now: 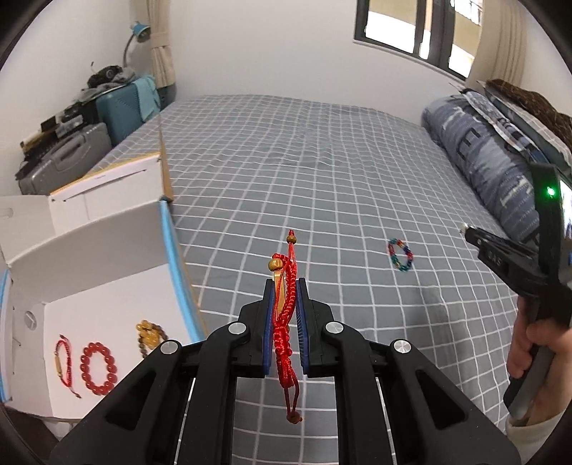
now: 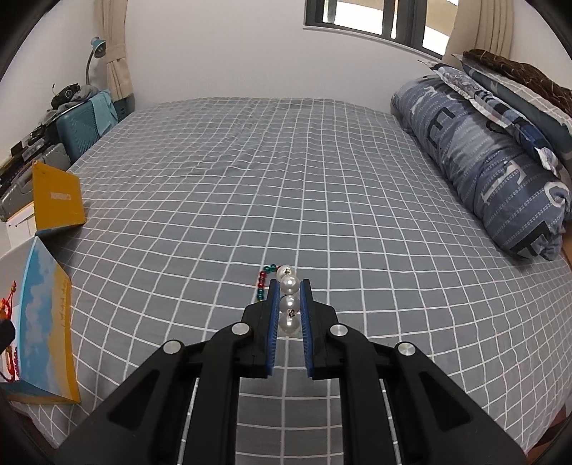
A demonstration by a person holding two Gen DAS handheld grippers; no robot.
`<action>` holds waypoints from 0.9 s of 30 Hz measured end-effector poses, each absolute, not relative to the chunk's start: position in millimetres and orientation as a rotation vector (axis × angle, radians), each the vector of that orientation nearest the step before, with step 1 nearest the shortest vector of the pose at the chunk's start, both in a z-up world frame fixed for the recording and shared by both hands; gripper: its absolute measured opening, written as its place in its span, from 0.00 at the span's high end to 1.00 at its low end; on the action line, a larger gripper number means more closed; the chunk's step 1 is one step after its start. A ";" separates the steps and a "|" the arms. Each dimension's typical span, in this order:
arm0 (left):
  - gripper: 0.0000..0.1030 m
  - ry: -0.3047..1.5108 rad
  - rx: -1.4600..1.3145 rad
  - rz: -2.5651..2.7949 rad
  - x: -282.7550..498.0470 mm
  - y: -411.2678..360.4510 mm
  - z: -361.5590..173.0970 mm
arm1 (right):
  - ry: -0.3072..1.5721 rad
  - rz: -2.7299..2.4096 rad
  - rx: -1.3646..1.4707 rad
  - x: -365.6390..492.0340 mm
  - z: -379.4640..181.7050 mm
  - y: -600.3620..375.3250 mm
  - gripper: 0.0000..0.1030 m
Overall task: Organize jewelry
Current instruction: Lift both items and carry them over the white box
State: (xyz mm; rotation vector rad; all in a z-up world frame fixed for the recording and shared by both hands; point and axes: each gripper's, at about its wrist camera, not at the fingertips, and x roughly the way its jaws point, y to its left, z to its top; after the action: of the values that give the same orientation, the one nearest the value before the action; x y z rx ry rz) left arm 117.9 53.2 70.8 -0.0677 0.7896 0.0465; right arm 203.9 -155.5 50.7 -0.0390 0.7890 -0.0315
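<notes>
Jaws of your left gripper (image 1: 285, 286) pinch a red braided cord bracelet (image 1: 285, 322) with gold beads, its knotted tail dangling above the grey checked sheet (image 1: 321, 171). Your right gripper (image 2: 289, 288) clamps a string of round white pearls (image 2: 289, 304). A multicoloured bead ring (image 1: 400, 254) lies flat on the sheet. An open white box (image 1: 118, 297) at left holds three more bracelets.

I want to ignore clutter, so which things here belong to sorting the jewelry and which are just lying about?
Job:
red cord bracelet in left tool
pearl string in right tool
multicolored bead bracelet
white box, bracelets inside

Lying about:
suitcases
rolled duvet
desk lamp
</notes>
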 end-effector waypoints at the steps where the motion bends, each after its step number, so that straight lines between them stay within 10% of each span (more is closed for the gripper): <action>1: 0.90 0.791 -0.074 0.059 118.5 56.6 71.6 | 0.788 -0.028 -0.039 203.8 51.4 -153.2 0.89; 27: 0.90 0.707 -0.175 0.359 58.1 223.4 115.7 | 0.704 0.232 -0.049 165.6 105.2 16.8 0.90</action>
State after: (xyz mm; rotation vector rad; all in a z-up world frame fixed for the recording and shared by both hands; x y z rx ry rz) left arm 58.1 223.4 115.7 -0.1748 0.7072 0.3591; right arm 165.6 16.8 105.2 -0.0491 0.7036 0.2320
